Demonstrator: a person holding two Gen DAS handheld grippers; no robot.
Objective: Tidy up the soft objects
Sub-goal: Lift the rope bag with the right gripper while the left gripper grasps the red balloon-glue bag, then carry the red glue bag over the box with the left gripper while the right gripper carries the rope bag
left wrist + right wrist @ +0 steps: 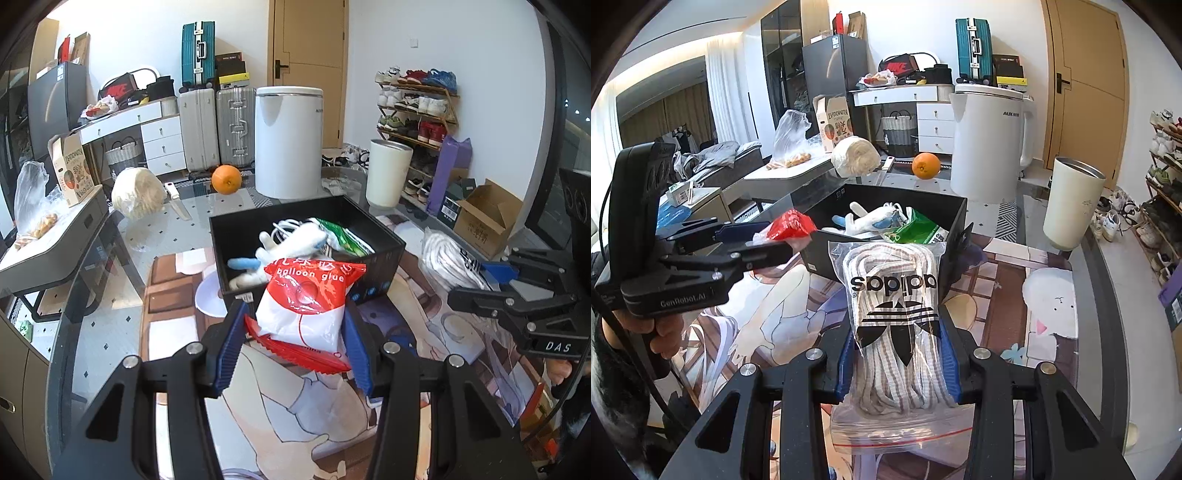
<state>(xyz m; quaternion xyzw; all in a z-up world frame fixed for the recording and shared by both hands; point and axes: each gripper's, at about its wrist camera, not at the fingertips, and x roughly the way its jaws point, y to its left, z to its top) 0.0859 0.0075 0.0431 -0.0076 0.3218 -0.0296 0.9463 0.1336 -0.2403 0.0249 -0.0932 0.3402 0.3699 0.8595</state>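
Note:
My left gripper (295,339) is shut on a red and white balloon glue bag (306,302), held just in front of the black box (384,236). My right gripper (897,354) is shut on a clear zip bag of white laces (897,314), held near the box's (956,221) front right corner. The box holds a white and blue plush toy (871,221), a green packet (916,229) and white cords (291,225). In the right wrist view the left gripper (768,243) with the red bag (790,225) is at the left; in the left wrist view the right gripper (491,284) with the lace bag (450,258) is at the right.
A white kettle (288,140), a cream tumbler (388,173), an orange (226,178), a cabbage (137,192) and a knife (177,201) stand behind the box on the glass table. A printed mat (332,406) covers the near table. A shoe rack (417,110) is at the right.

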